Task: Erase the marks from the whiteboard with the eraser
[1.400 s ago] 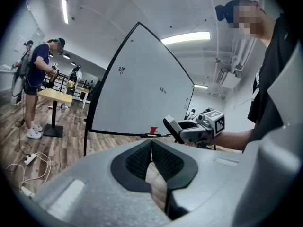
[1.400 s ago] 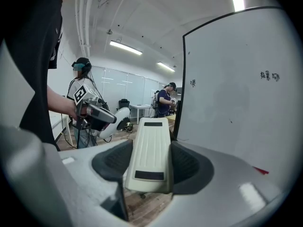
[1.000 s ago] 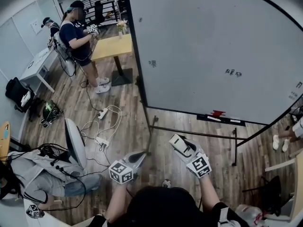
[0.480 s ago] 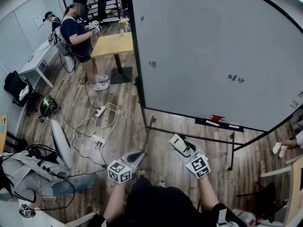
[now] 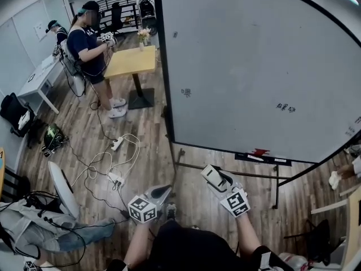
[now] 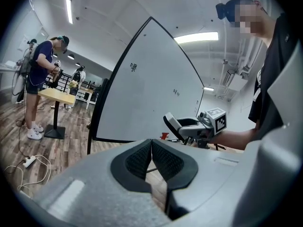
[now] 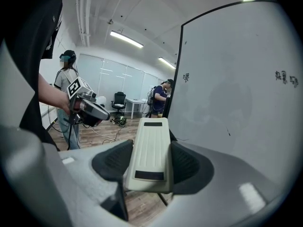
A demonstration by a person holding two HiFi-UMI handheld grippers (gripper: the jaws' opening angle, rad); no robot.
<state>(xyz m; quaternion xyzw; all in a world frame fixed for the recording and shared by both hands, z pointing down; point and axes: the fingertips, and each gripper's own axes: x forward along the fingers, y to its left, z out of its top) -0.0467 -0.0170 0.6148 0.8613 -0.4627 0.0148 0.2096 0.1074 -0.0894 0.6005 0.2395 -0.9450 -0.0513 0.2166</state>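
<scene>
Eraser (image 7: 150, 148) clamped in right gripper (image 5: 220, 180); left gripper (image 6: 151, 159) closed, empty. Risk: eraser twisting loose when pressed against whiteboard (image 5: 254, 55).

Whiteboard (image 5: 254, 55) white, black-framed; marks (image 5: 185, 92) dark; eraser (image 7: 150, 150) cream; floor (image 5: 146, 151) brown wood-grain; table (image 5: 132, 61) yellow.

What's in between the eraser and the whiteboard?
In the head view, only wood floor and the board's stand bar show between the eraser in the right gripper and the whiteboard.
</scene>
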